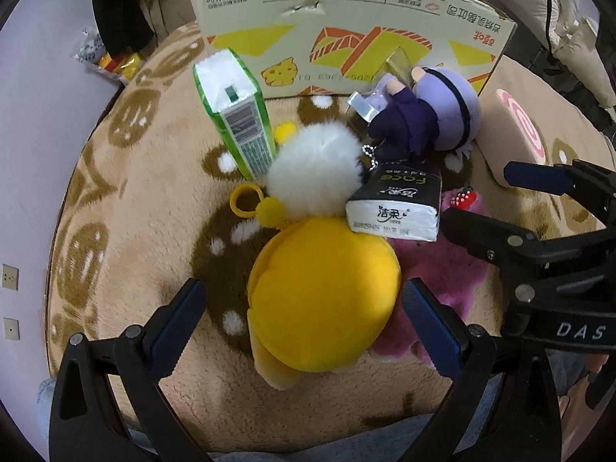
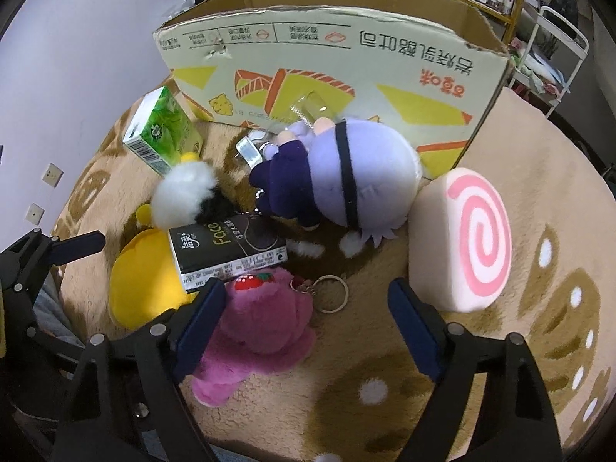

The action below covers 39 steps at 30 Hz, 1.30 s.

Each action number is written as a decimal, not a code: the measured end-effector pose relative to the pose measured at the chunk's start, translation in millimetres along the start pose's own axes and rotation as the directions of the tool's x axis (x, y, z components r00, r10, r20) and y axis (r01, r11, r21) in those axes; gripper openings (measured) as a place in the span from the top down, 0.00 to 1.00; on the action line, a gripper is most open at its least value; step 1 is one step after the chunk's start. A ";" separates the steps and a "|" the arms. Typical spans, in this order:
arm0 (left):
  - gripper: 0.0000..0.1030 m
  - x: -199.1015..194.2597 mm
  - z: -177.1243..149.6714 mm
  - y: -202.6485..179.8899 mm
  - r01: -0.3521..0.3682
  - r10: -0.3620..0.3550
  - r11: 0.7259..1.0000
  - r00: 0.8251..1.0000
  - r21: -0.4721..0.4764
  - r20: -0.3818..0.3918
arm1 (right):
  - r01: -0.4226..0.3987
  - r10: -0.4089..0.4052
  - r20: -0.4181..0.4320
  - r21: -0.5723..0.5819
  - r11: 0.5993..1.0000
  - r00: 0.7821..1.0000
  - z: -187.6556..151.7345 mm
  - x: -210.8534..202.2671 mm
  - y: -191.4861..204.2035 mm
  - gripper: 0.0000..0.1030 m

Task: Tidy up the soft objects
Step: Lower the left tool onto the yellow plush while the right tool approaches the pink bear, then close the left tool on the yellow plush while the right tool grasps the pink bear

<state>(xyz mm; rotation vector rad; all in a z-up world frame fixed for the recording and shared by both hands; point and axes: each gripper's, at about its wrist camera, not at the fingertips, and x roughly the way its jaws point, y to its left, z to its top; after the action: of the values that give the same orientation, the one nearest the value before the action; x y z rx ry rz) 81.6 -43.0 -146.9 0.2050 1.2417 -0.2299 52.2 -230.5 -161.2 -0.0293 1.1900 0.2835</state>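
Beige plush rug (image 2: pixel 539 200), brown doughnut and dot pattern. Lying on it: yellow plush (image 1: pixel 319 300) between the left claw's (image 1: pixel 304 308) fingers; pink plush (image 2: pixel 261 331) against the right claw's (image 2: pixel 308 315) left finger; swirl-roll cushion (image 2: pixel 466 242) ahead-right; cardboard box (image 2: pixel 338 73) standing farthest ahead; green tissue pack (image 1: pixel 235 115) ahead-left.

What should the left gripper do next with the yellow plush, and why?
Probably close the left gripper on the yellow plush: its open fingers already stand on either side of the toy, and nothing is gripped yet. The black tissue pack leans on the plush's far edge, so lift slowly.
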 end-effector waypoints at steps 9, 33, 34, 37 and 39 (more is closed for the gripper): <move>0.03 13.3 4.9 6.2 0.033 -0.035 0.998 0.999 -0.049 -0.036 | -0.045 0.045 -0.030 0.019 0.999 0.999 -0.1 18.4 -0.6 0.20; 0.02 37.4 8.2 29.1 0.085 -0.094 0.989 0.993 -0.121 -0.071 | -0.135 0.137 -0.034 0.057 0.989 0.990 -5.0 17.1 7.2 0.56; 0.02 37.0 8.2 29.7 0.086 -0.095 0.989 0.993 -0.123 -0.072 | -0.133 0.135 -0.032 0.055 0.990 0.990 -4.5 16.5 7.5 0.56; 0.02 36.4 5.7 28.3 0.080 -0.088 0.990 0.994 -0.119 -0.067 | -0.125 0.126 -0.026 0.040 0.991 0.992 -4.0 14.2 9.5 0.57; 0.02 33.6 6.2 22.1 0.074 -0.082 0.991 0.995 -0.110 -0.064 | -0.120 0.121 -0.023 0.032 0.992 0.992 -5.0 11.9 10.2 0.58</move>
<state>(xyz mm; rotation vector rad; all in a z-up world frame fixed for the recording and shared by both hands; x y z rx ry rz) 103.7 -25.5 -176.3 0.0717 1.3275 -0.2243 49.3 -219.1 -172.7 0.0657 1.2223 0.3717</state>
